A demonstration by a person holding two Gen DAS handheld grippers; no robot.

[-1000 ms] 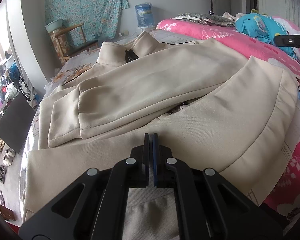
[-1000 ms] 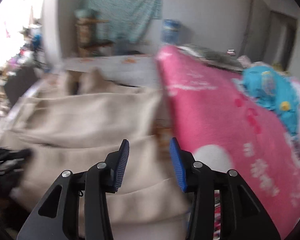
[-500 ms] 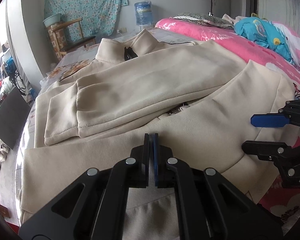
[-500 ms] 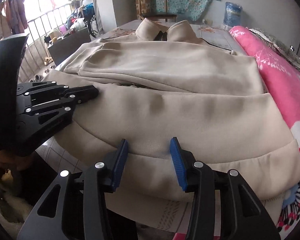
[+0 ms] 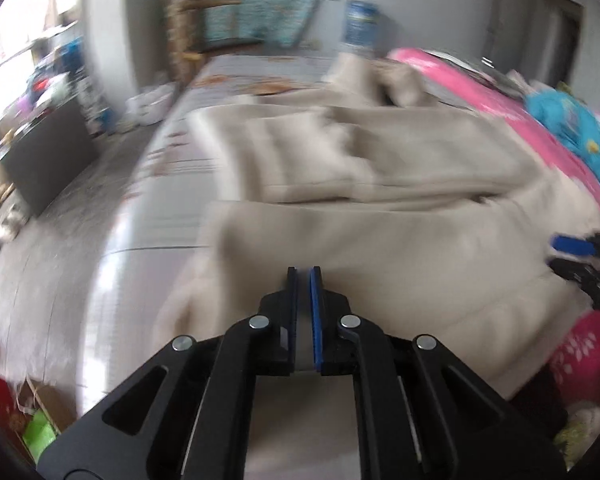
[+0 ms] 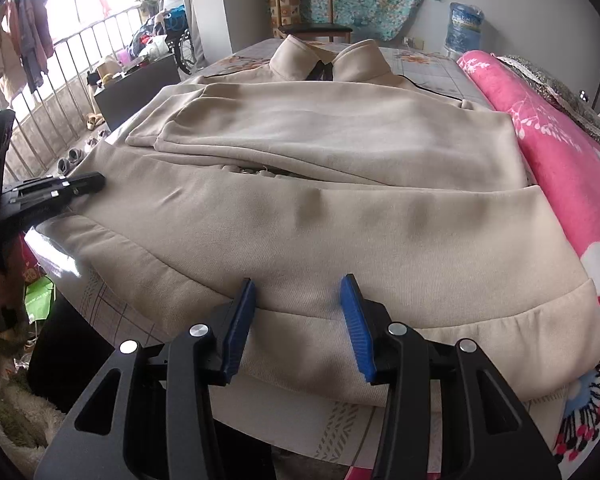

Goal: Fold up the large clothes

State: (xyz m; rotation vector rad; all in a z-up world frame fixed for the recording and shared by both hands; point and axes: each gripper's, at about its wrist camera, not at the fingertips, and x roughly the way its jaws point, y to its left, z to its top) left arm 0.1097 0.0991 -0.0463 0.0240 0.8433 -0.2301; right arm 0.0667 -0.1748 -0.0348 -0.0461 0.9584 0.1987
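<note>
A large beige collared garment (image 6: 340, 208) lies spread on the bed, sleeves folded across its chest and collar (image 6: 324, 60) at the far end. My right gripper (image 6: 298, 292) is open, its blue pads just above the near hem. My left gripper (image 5: 304, 276) is nearly shut with nothing visibly between its pads, over the garment's left hem edge (image 5: 228, 240); its view is motion-blurred. It shows in the right wrist view (image 6: 88, 184) at the garment's left edge. The right gripper shows in the left wrist view (image 5: 568, 256) at the far right.
A pink floral blanket (image 6: 572, 168) lies along the right side with a blue cloth (image 5: 568, 120) on it. The bed's left edge (image 5: 112, 240) drops to the floor. A chair (image 6: 308, 12), water bottle (image 6: 464, 28) and railing (image 6: 60, 80) stand beyond.
My left gripper has swung left toward the garment's left hem and its jaws have parted a sliver. My right gripper has held over the near hem, still open.
</note>
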